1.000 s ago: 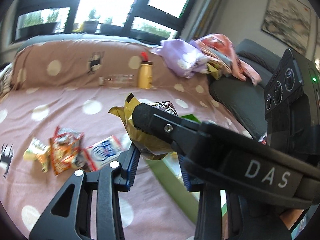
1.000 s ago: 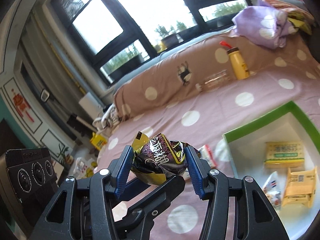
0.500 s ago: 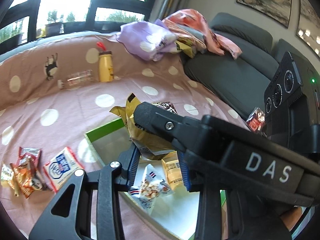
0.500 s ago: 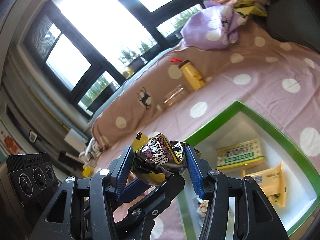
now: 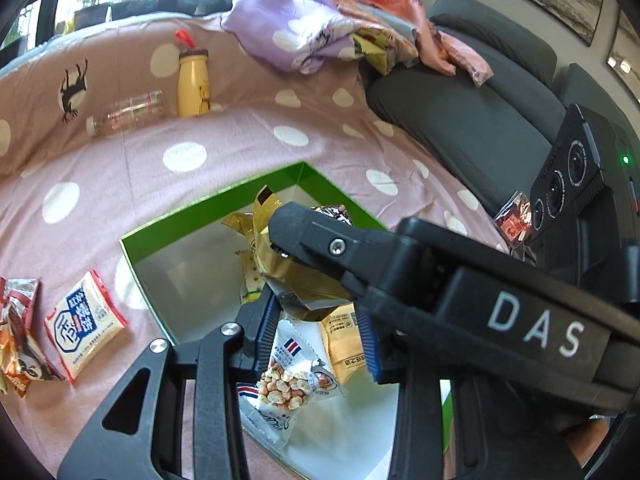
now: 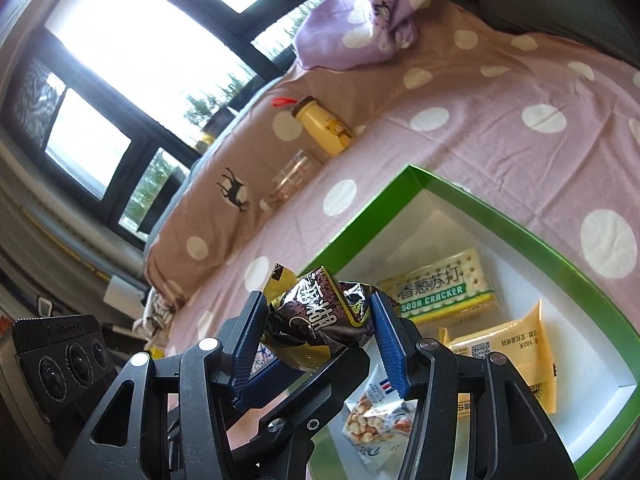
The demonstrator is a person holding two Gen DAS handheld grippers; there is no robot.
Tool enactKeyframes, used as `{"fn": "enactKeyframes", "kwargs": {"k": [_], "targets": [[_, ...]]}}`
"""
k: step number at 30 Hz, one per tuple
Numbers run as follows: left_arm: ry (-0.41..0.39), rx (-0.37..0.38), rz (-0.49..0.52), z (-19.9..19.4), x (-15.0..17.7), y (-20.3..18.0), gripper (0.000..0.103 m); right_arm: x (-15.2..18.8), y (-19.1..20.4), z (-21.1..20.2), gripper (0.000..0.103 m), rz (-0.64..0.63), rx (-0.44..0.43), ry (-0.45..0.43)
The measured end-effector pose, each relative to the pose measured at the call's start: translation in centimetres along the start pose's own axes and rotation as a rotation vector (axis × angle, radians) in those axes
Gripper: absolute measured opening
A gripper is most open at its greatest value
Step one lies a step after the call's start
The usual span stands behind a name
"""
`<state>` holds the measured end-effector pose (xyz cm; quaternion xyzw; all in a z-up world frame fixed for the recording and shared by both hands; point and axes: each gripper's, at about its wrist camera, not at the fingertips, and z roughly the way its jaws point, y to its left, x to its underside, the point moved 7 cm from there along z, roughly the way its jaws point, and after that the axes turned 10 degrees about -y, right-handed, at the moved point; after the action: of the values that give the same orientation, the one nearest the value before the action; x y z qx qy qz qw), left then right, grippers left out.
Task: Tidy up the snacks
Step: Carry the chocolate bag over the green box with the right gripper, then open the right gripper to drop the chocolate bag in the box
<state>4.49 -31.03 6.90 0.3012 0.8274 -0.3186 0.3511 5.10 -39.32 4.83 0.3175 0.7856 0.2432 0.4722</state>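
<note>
My right gripper (image 6: 320,340) is shut on a crumpled dark brown and gold snack packet (image 6: 320,324) and holds it over the near corner of a green-rimmed white box (image 6: 404,188). The box holds a soda cracker pack (image 6: 436,288), a yellow packet (image 6: 508,344) and a peanut packet (image 6: 376,420). In the left wrist view the right gripper's finger (image 5: 332,240) crosses in front with the gold packet (image 5: 288,268). My left gripper (image 5: 316,336) is open and empty below it, over the box (image 5: 224,200). A white and blue packet (image 5: 84,324) lies left of the box.
A yellow bottle (image 5: 193,84) and a clear bottle (image 5: 128,112) lie against the brown spotted pillow at the back. Several more snack packets (image 5: 20,340) sit at the far left. A purple cloth pile (image 5: 296,36) and a grey sofa (image 5: 472,120) stand to the right.
Both grippers have swung right, from over the loose snacks on the sheet to over the green box. The right gripper has kept its hold on the brown packet.
</note>
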Motion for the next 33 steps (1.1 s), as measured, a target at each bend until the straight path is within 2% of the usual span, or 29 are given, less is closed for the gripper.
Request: {"fn": "enactKeyframes", "kwargs": {"k": [7,15,26,33], "targets": [[0.073,-0.002,-0.034,2.0,1.1,1.1,0.036,0.9,-1.7,1.8,0.056,0.038,0.046,0.054],[0.119,-0.012,-0.059,3.1,1.9,2.0,0.036,1.7,-2.8,3.2,0.056,0.085,0.064,0.114],[0.163,-0.086,-0.037,3.7,2.3,2.5,0.038,2.0,-3.3,3.8,0.056,0.120,0.072,0.150],[0.175,-0.079,-0.052,3.6,2.5,2.5,0.043,1.7,-3.5,3.7,0.056,0.103,0.100,0.142]]}}
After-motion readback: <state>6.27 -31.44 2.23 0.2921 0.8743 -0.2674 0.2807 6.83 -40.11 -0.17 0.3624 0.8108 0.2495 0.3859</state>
